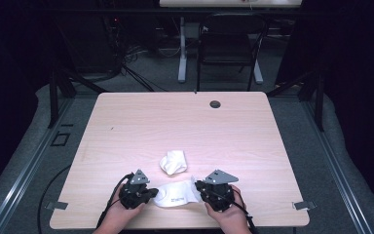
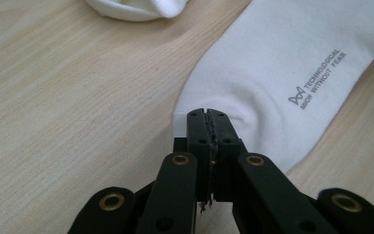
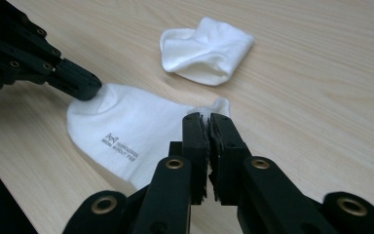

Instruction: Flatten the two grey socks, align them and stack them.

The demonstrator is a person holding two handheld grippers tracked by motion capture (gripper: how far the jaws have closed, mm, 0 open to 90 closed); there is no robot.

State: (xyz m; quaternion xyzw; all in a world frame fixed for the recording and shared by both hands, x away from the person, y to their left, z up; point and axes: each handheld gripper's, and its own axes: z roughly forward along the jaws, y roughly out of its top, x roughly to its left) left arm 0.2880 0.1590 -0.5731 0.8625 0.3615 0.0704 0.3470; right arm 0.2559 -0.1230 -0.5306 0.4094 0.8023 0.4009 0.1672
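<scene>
Both grippers [image 1: 148, 194] [image 1: 199, 187] clamp a white sock [image 1: 175, 195] on the pale wooden table [image 1: 141, 126].

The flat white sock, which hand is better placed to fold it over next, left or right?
Probably the right. The right gripper pinches the flat white sock at its open cuff edge, a free end that could lift across. The left gripper is clamped on the rounded end, fit to anchor it on the table.
</scene>
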